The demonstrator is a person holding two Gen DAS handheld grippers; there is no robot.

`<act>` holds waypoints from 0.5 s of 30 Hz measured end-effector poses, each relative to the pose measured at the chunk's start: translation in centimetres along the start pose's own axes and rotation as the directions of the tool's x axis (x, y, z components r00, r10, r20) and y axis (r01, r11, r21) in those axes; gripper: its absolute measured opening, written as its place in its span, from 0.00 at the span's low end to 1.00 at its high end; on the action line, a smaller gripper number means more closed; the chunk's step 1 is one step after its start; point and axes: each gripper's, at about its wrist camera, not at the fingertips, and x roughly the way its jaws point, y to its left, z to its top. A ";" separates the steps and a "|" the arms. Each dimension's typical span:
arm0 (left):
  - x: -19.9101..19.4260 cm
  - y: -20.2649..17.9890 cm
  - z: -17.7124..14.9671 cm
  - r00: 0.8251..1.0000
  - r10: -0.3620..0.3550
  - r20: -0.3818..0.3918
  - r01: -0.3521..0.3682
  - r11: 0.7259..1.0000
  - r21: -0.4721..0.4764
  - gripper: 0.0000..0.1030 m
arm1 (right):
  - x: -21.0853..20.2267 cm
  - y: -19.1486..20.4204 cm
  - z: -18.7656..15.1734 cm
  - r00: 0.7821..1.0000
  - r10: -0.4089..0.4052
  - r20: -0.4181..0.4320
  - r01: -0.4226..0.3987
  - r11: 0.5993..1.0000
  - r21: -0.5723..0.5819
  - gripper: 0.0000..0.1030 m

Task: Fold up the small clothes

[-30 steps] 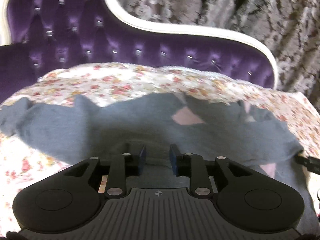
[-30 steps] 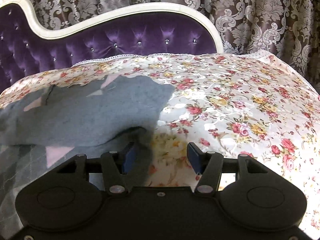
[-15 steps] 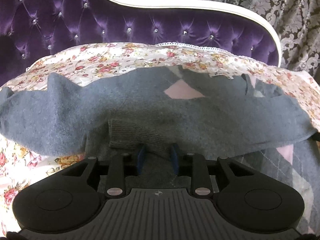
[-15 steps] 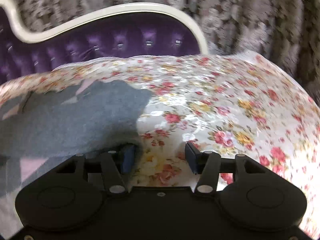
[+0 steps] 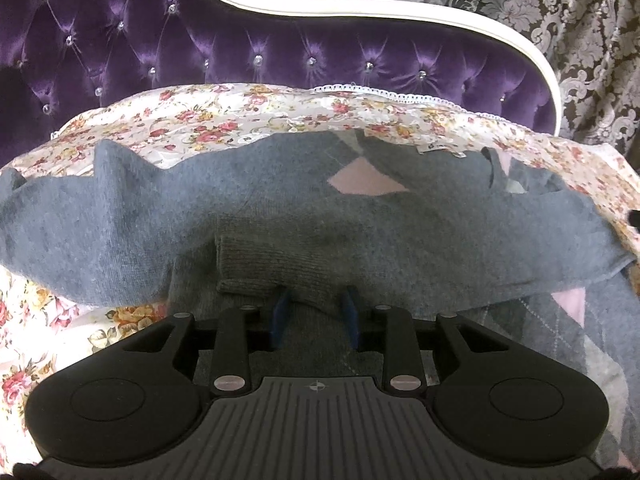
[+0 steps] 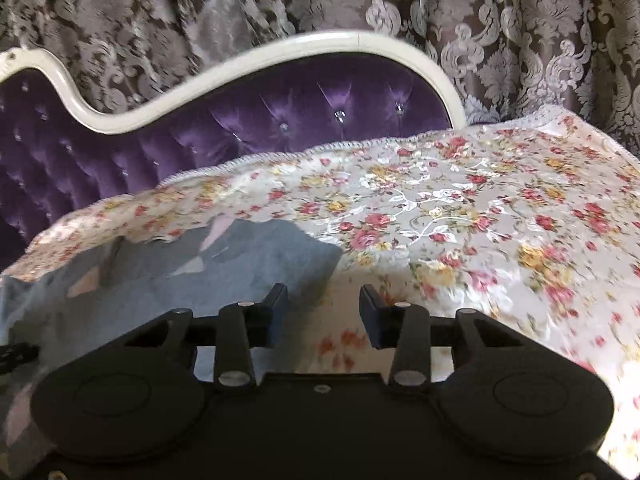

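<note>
Grey knit sweater [image 5: 280, 216] lies spread on the floral bedspread [image 6: 460, 216], its ribbed cuff [image 5: 276, 268] between the spread left tongs [image 5: 316, 312], so it may slip free and unfold; right tongs [image 6: 324, 312] gape empty.

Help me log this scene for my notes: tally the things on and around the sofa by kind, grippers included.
Grey sweaters: 1
Floral covers: 1
Purple sofas: 1
Patterned curtains: 1
Grippers: 2, left gripper with its fingers around the sweater's cuff, right gripper open
Total: 6
</note>
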 end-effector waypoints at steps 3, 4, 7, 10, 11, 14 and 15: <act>0.0 0.1 -0.1 1.000 -0.007 0.001 0.007 1.000 0.000 0.29 | 2.4 -0.3 0.6 1.000 0.003 -0.031 -0.002 0.999 0.032 0.49; 0.0 0.1 -0.1 1.000 -0.008 0.002 0.008 1.000 0.001 0.29 | 3.1 -0.4 0.7 0.999 0.009 -0.038 -0.008 0.999 0.042 0.49; 0.0 0.1 -0.1 1.000 -0.009 0.003 0.009 1.000 0.005 0.29 | 4.4 -0.5 0.9 0.998 0.038 -0.052 -0.034 0.997 0.072 0.49; 0.0 0.1 -0.1 1.000 -0.009 0.004 0.009 1.000 0.008 0.29 | 5.5 -0.3 0.9 0.996 0.042 -0.084 -0.035 0.996 0.084 0.49; 0.0 0.1 -0.1 1.000 -0.009 0.004 0.009 1.000 0.009 0.29 | 5.7 0.0 0.8 0.995 0.040 -0.090 -0.033 0.997 0.076 0.49; 0.1 0.2 -0.2 1.000 -0.013 0.004 0.013 1.000 0.004 0.29 | 5.8 1.2 1.0 0.995 0.033 -0.094 -0.035 0.999 -0.021 0.10; 0.1 0.2 -0.2 1.000 -0.015 0.004 0.015 1.000 0.004 0.29 | 5.7 1.6 1.0 0.997 0.007 -0.081 -0.012 0.998 -0.062 0.10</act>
